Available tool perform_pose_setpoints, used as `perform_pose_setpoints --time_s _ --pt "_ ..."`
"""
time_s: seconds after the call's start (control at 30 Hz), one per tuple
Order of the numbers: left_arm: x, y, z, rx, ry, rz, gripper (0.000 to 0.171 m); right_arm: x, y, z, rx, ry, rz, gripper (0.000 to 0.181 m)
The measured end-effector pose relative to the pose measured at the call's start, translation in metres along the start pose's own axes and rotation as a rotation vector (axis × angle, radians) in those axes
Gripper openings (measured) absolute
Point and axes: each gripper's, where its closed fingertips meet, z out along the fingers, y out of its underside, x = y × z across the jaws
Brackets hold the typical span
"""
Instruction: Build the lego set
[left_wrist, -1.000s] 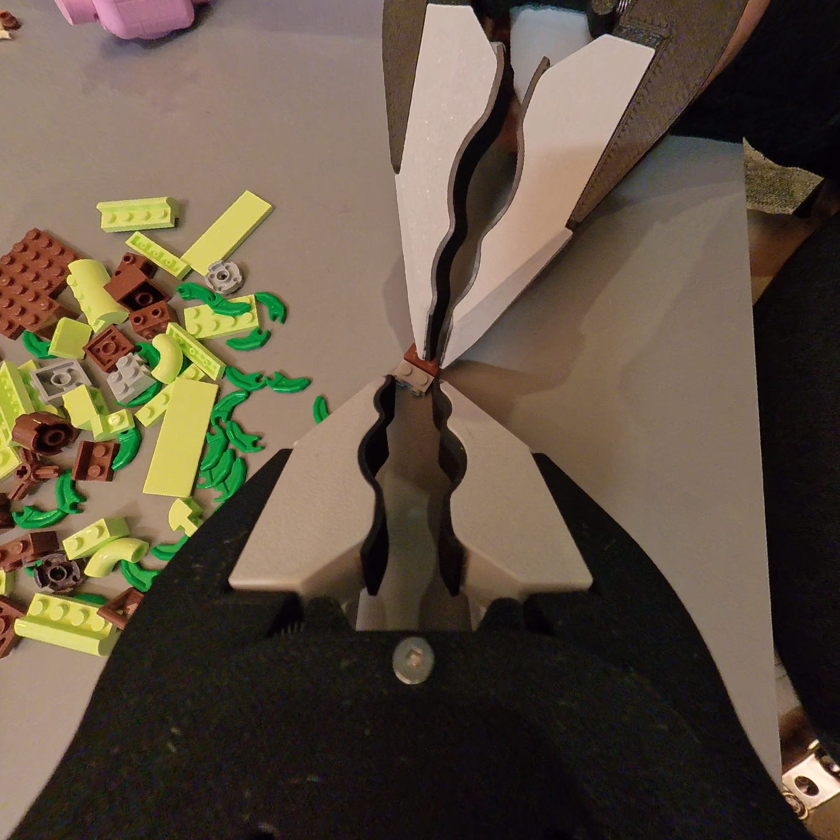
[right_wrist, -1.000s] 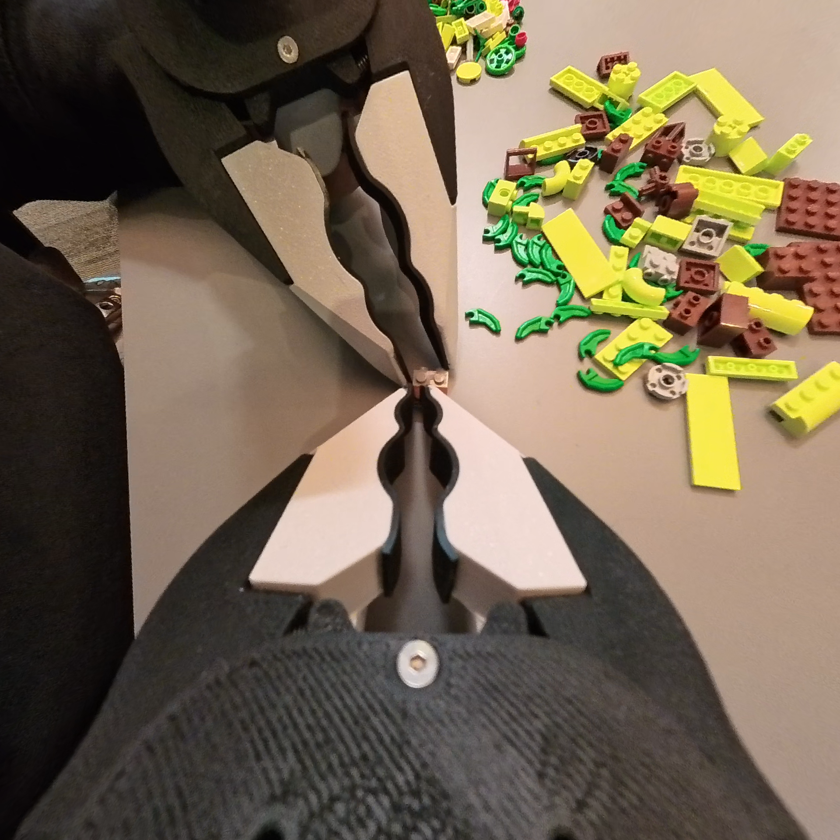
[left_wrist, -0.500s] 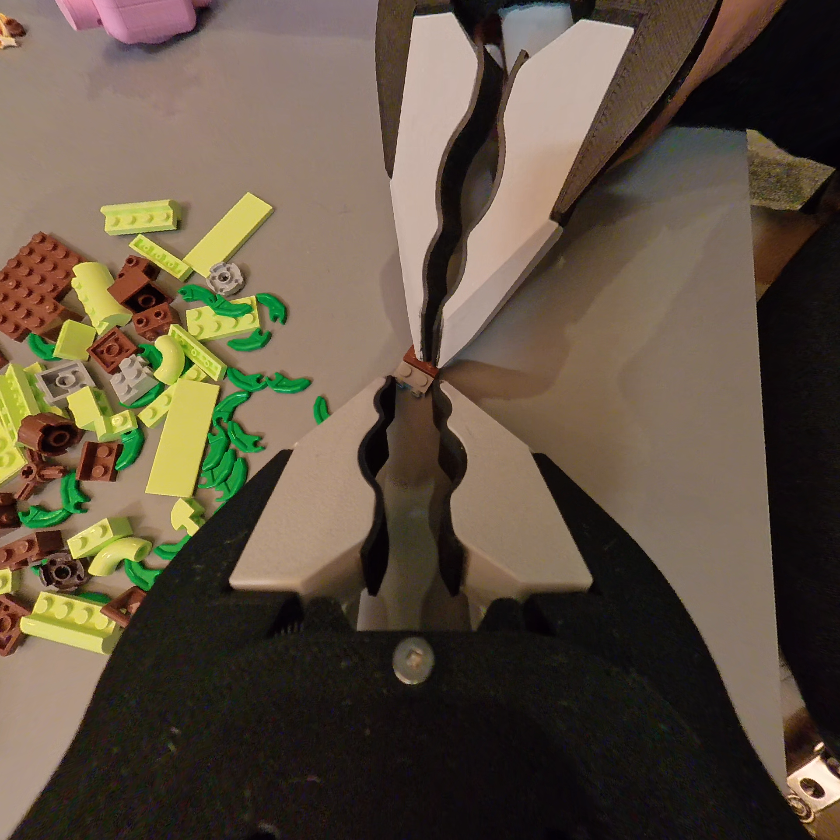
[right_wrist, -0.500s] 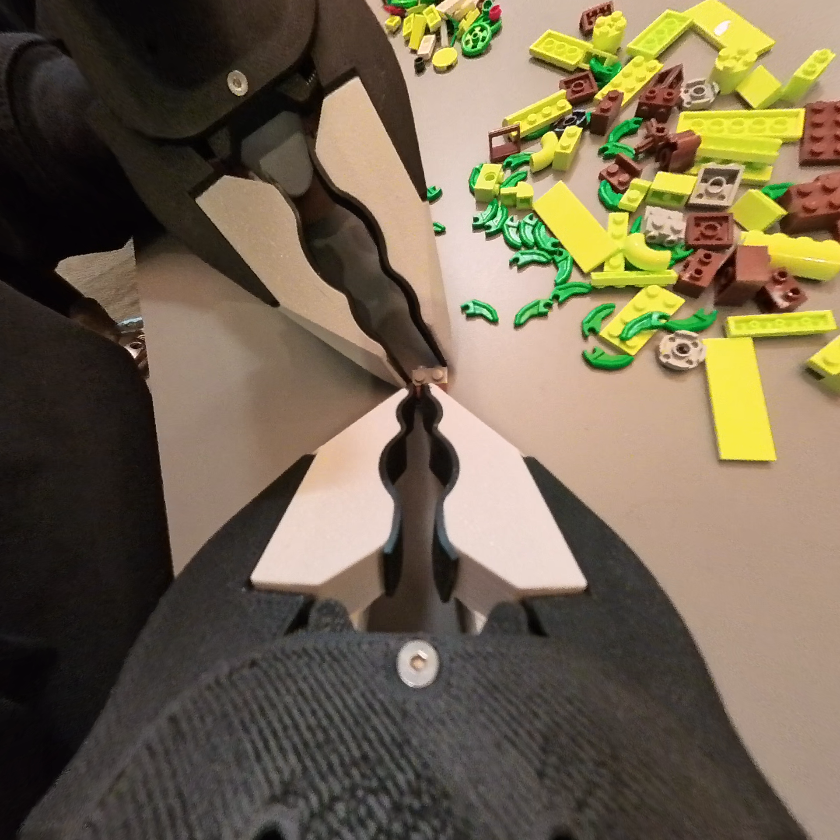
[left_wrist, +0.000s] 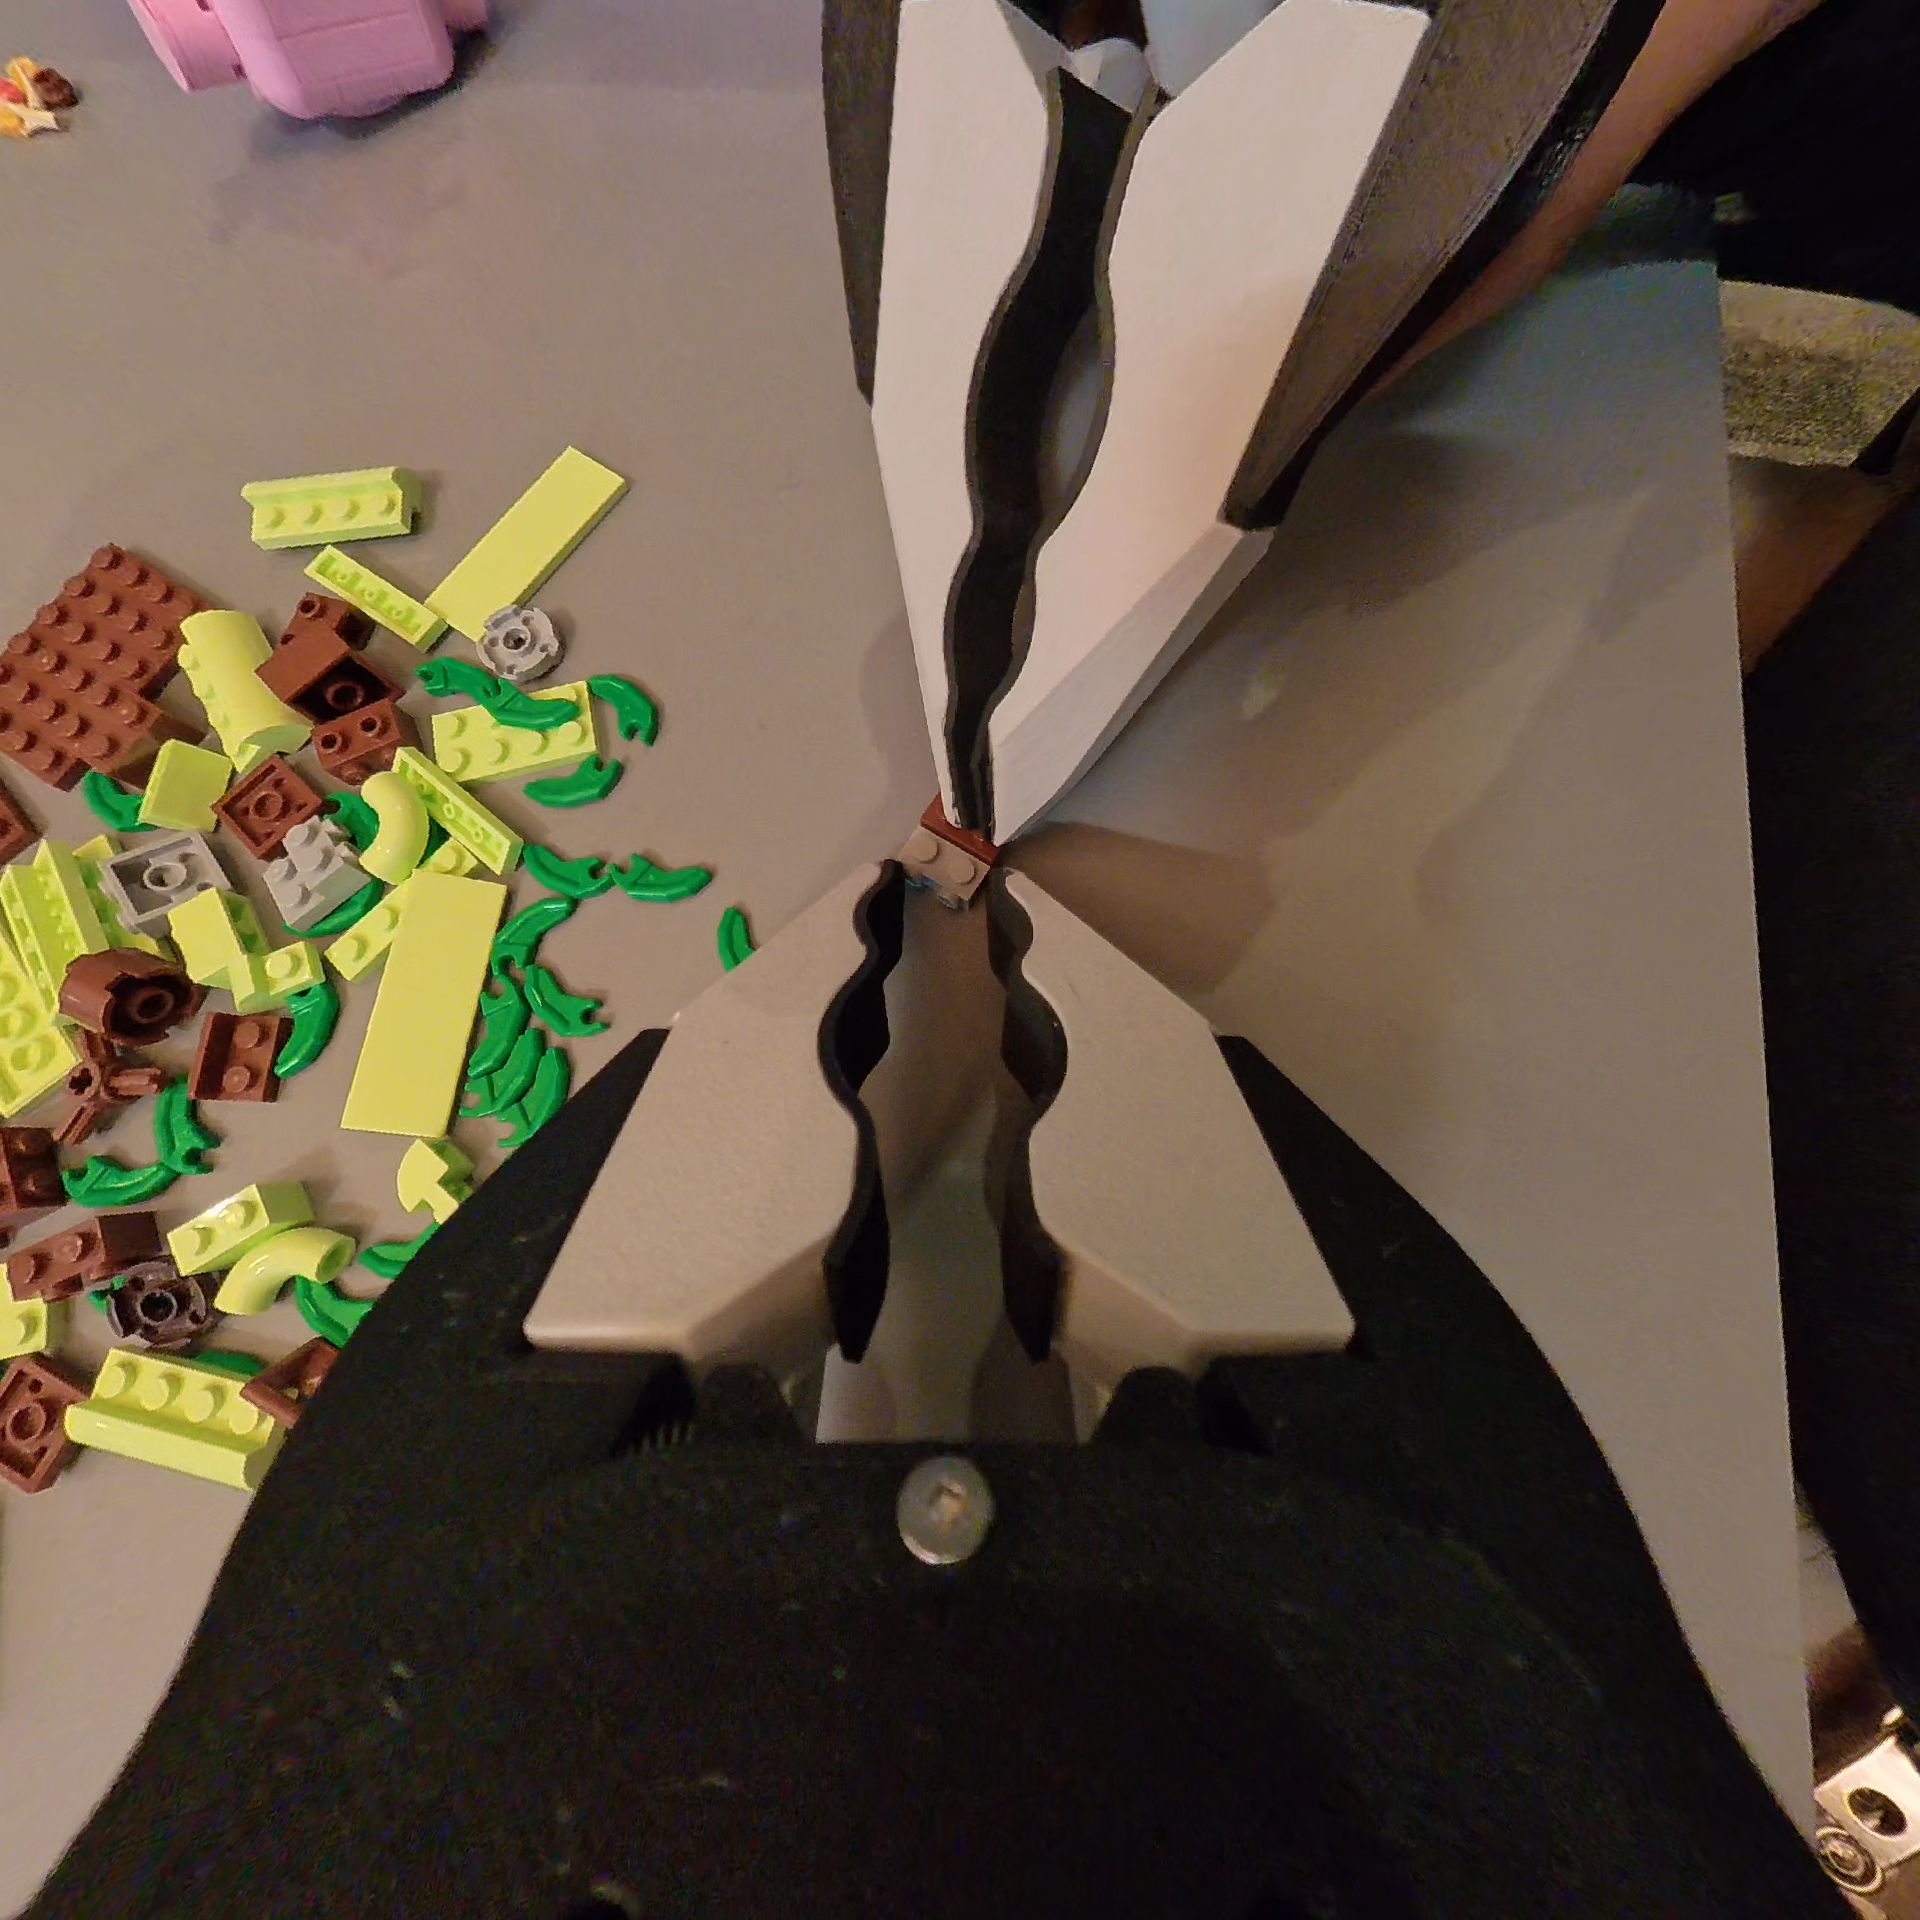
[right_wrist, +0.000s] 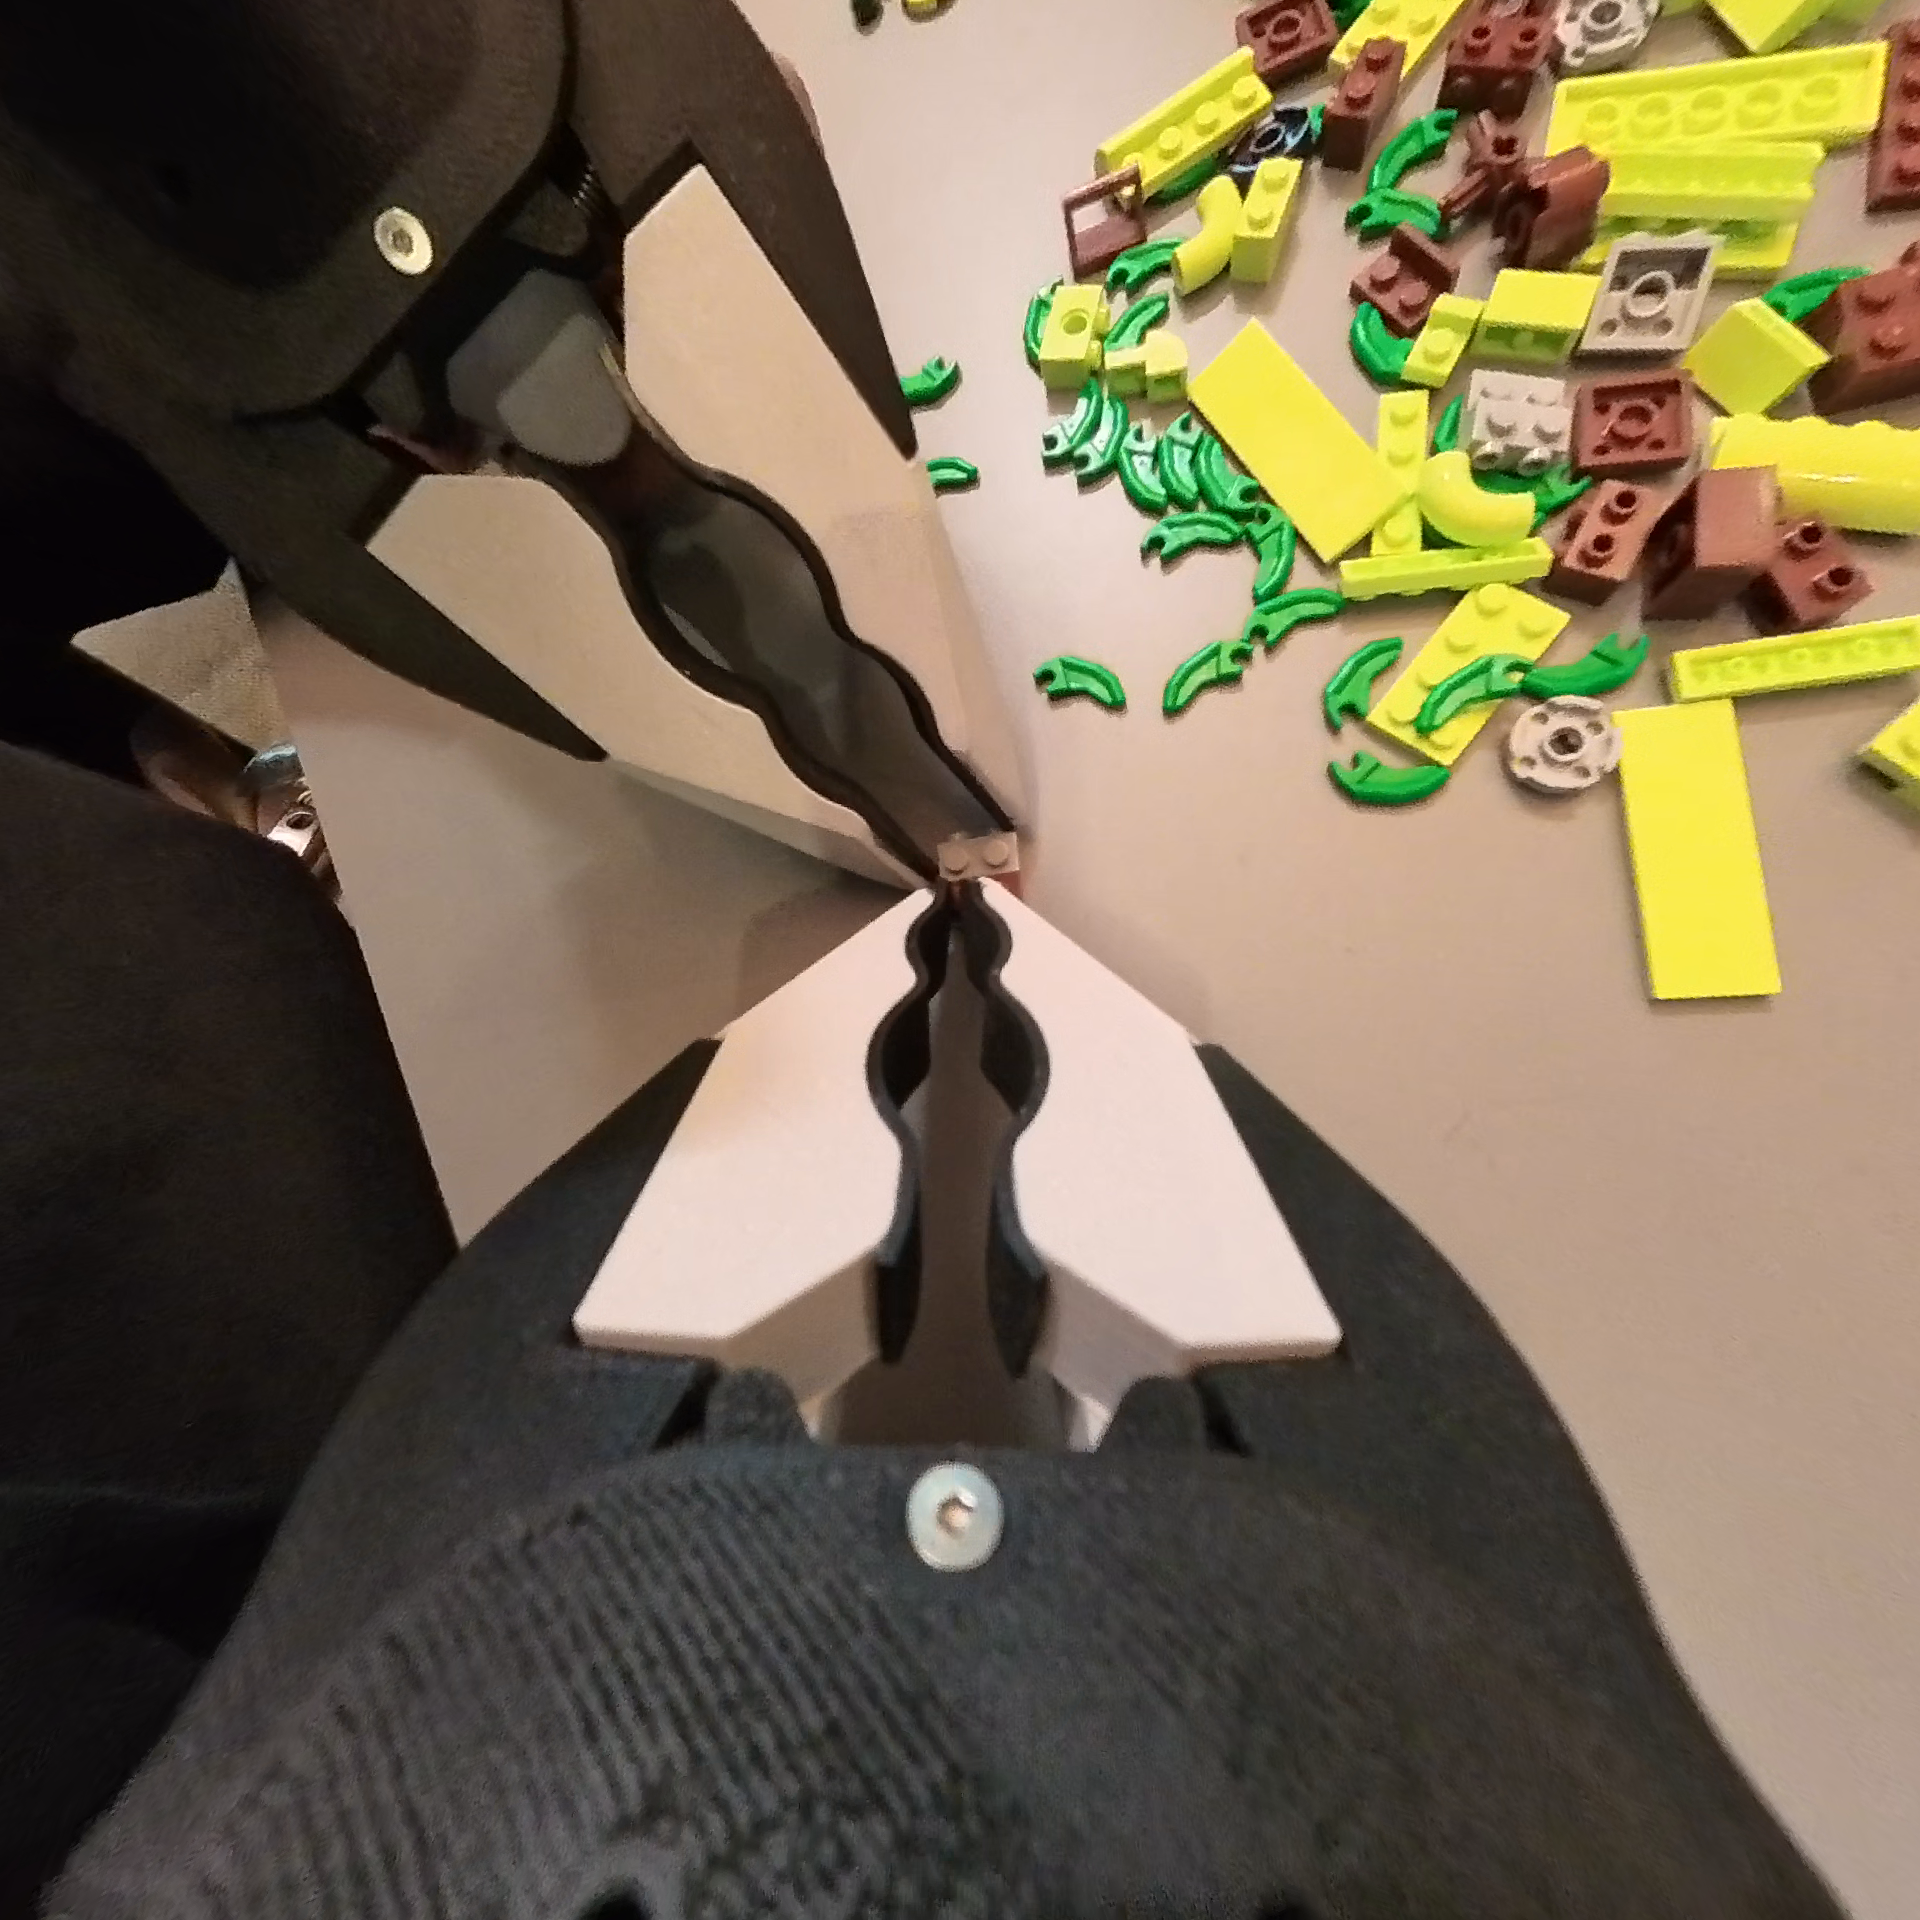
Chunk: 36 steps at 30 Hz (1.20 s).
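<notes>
Grey small plate (left_wrist: 948, 859) with brown piece (left_wrist: 966, 826) on it sits at frame centre, above the worktop (left_wrist: 1455, 935). We have the left hand-held gripper (left_wrist: 943, 881) pinching the grey plate, and the right hand-held gripper (left_wrist: 974, 821) pinching the brown piece, tips nearly touching. Since a second ago the right tool has swung more upright in the left wrist view; the stack itself has not shifted. We judge the two parts are being pressed together. Loose brick pile (right_wrist: 1507, 416) lies upper right, untouched.

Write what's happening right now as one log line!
left gripper: shut on grey piece | right gripper: shut on brown piece | tips meeting above table
</notes>
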Motion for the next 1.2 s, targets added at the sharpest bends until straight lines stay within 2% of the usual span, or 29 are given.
perform_pose_setpoints --time_s 0.33,0.57,0.63,0.73,0.83,0.93,1.07,1.2 --pt "0.0 0.0 0.0 0.0 -0.004 0.004 0.014 0.0 0.0 0.001 -0.08 -0.069 0.085 0.0" --pt "-0.001 0.0 0.0 0.0 -0.012 0.009 0.014 0.0 0.0 0.002 -0.052 -0.015 0.018 0.0" --pt "-0.001 0.0 0.0 -0.002 -0.013 0.01 0.014 -0.001 0.0 0.001 -0.023 -0.014 -0.01 0.003" --pt "-0.001 0.0 0.0 -0.002 -0.016 0.013 0.014 -0.01 -0.005 -0.004 0.059 -0.079 -0.024 0.022" --pt "-0.002 0.0 -0.001 0.001 -0.007 0.0 0.013 -0.009 -0.016 -0.015 0.177 -0.08 -0.051 0.022" --pt "-0.001 -0.001 -0.003 0.018 0.025 -0.041 0.013 -0.001 -0.023 -0.024 0.263 -0.006 -0.144 0.023" --pt "-0.001 -0.01 -0.017 0.128 0.123 -0.176 0.013 -0.01 -0.026 -0.027 0.39 0.045 -0.361 0.023" --pt "0.002 -0.019 -0.035 0.26 0.308 -0.36 0.013 -0.023 -0.03 -0.03 0.446 0.048 -0.468 0.027"
